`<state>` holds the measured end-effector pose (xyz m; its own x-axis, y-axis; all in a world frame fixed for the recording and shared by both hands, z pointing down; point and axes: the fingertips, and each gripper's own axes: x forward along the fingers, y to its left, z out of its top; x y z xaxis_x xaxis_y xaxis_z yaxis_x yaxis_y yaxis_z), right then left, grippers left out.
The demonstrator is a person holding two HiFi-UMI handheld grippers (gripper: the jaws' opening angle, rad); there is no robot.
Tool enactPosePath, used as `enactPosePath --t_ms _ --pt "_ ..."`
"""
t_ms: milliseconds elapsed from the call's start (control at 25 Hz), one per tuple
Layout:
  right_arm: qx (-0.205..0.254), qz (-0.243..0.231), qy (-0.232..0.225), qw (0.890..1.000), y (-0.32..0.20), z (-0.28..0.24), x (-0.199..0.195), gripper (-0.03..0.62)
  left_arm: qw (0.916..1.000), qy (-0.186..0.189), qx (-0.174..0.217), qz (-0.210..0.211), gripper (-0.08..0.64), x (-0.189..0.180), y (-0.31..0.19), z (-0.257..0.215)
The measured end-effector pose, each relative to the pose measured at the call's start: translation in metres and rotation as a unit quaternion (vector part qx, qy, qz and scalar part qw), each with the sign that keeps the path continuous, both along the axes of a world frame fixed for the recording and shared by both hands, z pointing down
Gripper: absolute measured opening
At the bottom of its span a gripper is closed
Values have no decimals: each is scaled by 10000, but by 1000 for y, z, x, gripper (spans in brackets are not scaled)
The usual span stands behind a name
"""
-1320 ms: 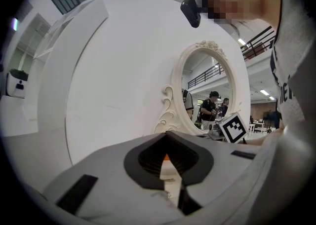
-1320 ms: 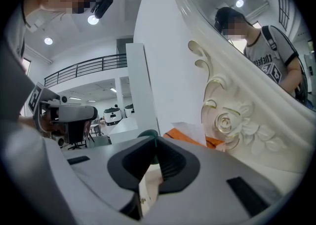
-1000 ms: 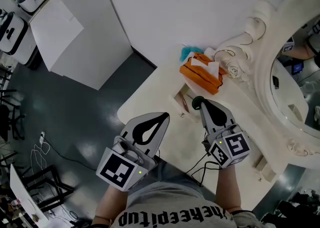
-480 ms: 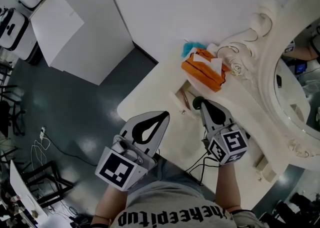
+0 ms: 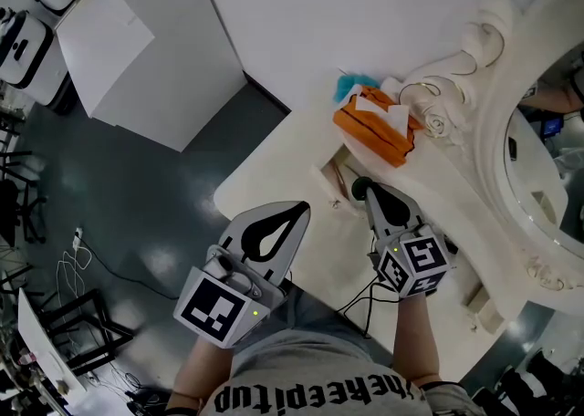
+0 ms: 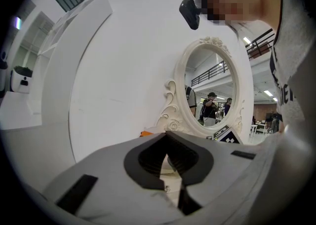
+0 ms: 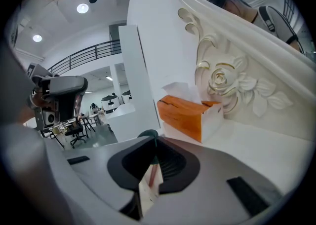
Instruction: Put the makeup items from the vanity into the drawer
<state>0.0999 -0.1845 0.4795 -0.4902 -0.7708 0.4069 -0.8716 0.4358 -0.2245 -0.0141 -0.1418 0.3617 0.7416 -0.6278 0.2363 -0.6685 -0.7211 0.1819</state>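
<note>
The white vanity top [image 5: 274, 177] has a small open drawer [image 5: 330, 171] with a thin red stick [image 7: 152, 171] lying in it. My right gripper [image 5: 365, 193] hovers over the drawer's near end. Its jaws are closed, with a dark green round item [image 5: 361, 189] [image 7: 148, 133] at the tips. My left gripper [image 5: 294, 215] [image 6: 168, 137] is shut with nothing in it, just left of the drawer near the table's front edge. A small metal knob [image 6: 167, 188] shows through the gap between its jaws.
An orange tissue box [image 5: 372, 128] [image 7: 187, 113] stands behind the drawer, with something teal [image 5: 345, 88] beside it. The ornate white mirror frame [image 5: 474, 104] [image 7: 232, 81] fills the right side. A black cable [image 5: 365, 300] hangs off the table's near edge. Grey floor lies to the left.
Almost nothing has moved. The right gripper's marker cube has turned and drawn back slightly, with the green item still at its tips. The left gripper has stayed put.
</note>
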Motion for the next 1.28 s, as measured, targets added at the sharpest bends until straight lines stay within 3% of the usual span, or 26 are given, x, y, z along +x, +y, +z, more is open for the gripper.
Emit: enactPosePath --t_ms 1280 --pt "-686 25 677 9953 2 41 6 62 10000 -16 -67 -50 21 -3 -6 7"
